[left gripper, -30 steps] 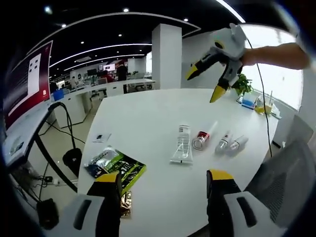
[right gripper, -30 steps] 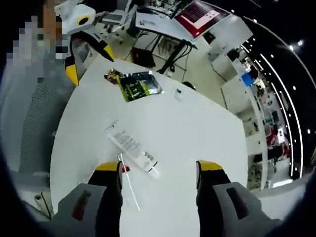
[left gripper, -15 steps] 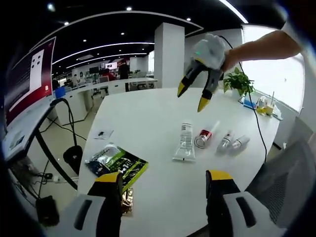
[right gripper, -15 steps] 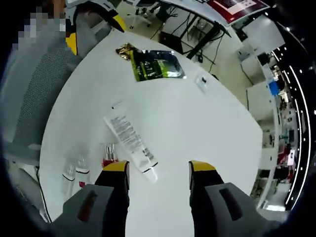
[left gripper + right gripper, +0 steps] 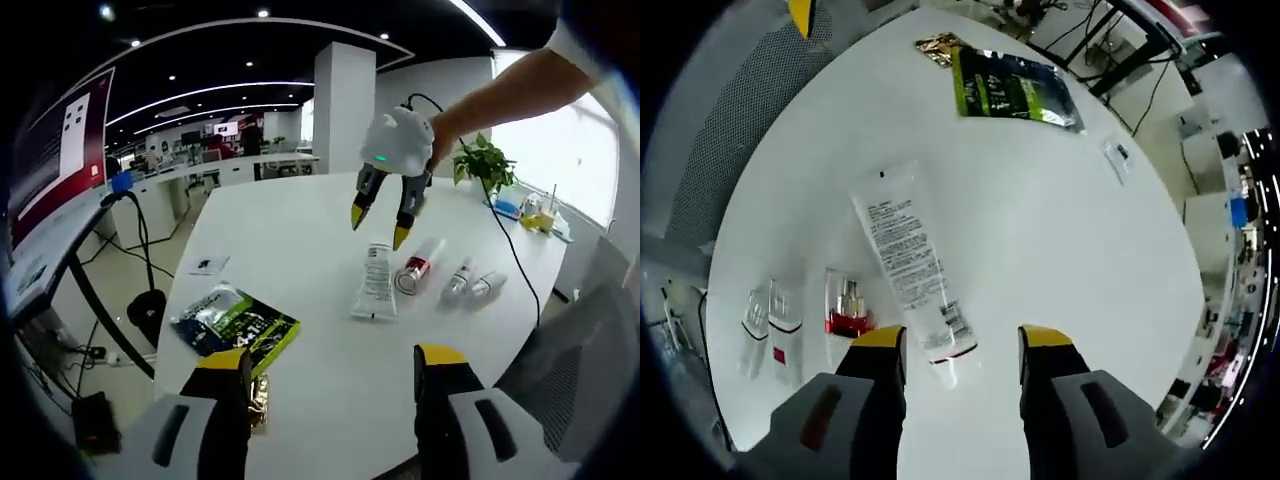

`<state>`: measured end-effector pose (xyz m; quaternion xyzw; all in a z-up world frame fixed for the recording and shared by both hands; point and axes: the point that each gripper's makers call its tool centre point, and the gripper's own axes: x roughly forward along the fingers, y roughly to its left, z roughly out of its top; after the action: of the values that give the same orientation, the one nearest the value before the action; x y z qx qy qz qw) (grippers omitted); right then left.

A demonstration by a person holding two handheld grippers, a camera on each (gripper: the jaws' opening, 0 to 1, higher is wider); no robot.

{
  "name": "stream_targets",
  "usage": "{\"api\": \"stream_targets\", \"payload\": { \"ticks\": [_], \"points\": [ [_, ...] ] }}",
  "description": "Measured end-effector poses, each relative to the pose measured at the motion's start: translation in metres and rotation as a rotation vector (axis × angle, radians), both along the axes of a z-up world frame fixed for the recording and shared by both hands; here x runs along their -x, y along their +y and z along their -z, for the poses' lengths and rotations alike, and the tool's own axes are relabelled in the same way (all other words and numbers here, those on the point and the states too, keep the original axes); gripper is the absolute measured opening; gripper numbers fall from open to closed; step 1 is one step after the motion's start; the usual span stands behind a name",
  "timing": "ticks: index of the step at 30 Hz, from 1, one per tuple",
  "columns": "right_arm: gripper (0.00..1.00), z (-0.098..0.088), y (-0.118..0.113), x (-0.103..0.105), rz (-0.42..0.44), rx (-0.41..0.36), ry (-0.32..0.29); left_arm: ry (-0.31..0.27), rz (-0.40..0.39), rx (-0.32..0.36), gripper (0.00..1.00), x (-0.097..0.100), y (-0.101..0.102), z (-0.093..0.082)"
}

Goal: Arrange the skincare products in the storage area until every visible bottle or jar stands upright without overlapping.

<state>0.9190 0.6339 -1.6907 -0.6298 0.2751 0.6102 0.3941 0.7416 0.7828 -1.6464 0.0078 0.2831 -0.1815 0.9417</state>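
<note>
The long white squeeze tube with printed text [image 5: 910, 268] lies flat near the middle of the round white table [image 5: 1060, 220], its clear cap end pointing toward the right gripper [image 5: 952, 345], whose yellow-tipped jaws stand wide apart on either side of that cap end, holding nothing. From above, in the left gripper view, the same gripper [image 5: 378, 220] hangs over the tube [image 5: 375, 285] with its tips pointing down; that placement reads as a line-up for grasping the tube near the cap so it can be stood upright.

Just beside the tube lies a clear bottle with a red band and a pump inside its cap [image 5: 847, 312], and next to that two small clear-and-white vials [image 5: 772, 325], side by side and flat. None of the four stands upright, so the arranging looks barely begun.

The left gripper [image 5: 330, 385] hangs well back over the near edge of the table, jaws wide and empty, probably waiting its turn.

Farther off lies a green and black foil sachet [image 5: 1012, 88] with a crumpled gold wrapper [image 5: 938, 46] at one end, and a small white card [image 5: 1118, 158] apart from it.

Label print on the tube is too small to read. Whether the two vials touch each other I cannot tell.
</note>
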Motion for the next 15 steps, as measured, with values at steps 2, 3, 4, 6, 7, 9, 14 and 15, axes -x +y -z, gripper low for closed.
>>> {"api": "stream_targets", "payload": {
  "ticks": [2,3,4,6,7,9,14,15],
  "points": [
    [0.44,0.006,-0.002,0.002,-0.015,0.022,0.009,-0.005,0.005,-0.001,0.67,0.000,-0.001,0.000],
    [0.44,0.008,-0.004,0.001,-0.044,0.044,0.002,-0.003,0.006,-0.002,0.67,0.000,-0.001,0.000],
    [0.44,0.010,-0.005,0.001,-0.067,0.060,-0.003,0.000,0.006,-0.003,0.67,0.000,-0.001,0.001],
    [0.43,0.016,-0.007,0.001,-0.083,0.083,-0.003,-0.001,0.001,0.000,0.67,0.000,0.000,0.001],
    [0.43,0.018,-0.007,0.002,-0.086,0.085,0.001,0.000,0.000,0.000,0.67,0.000,0.000,0.001],
    [0.40,0.022,-0.006,0.005,-0.099,0.092,0.014,0.002,-0.001,0.000,0.67,0.000,0.000,0.001],
    [0.39,0.031,-0.003,0.010,-0.139,0.119,0.021,0.003,0.000,-0.006,0.66,0.001,0.000,0.002],
    [0.38,0.033,-0.002,0.011,-0.140,0.126,0.027,0.003,0.000,-0.007,0.66,0.001,0.000,0.002]
  ]
}}
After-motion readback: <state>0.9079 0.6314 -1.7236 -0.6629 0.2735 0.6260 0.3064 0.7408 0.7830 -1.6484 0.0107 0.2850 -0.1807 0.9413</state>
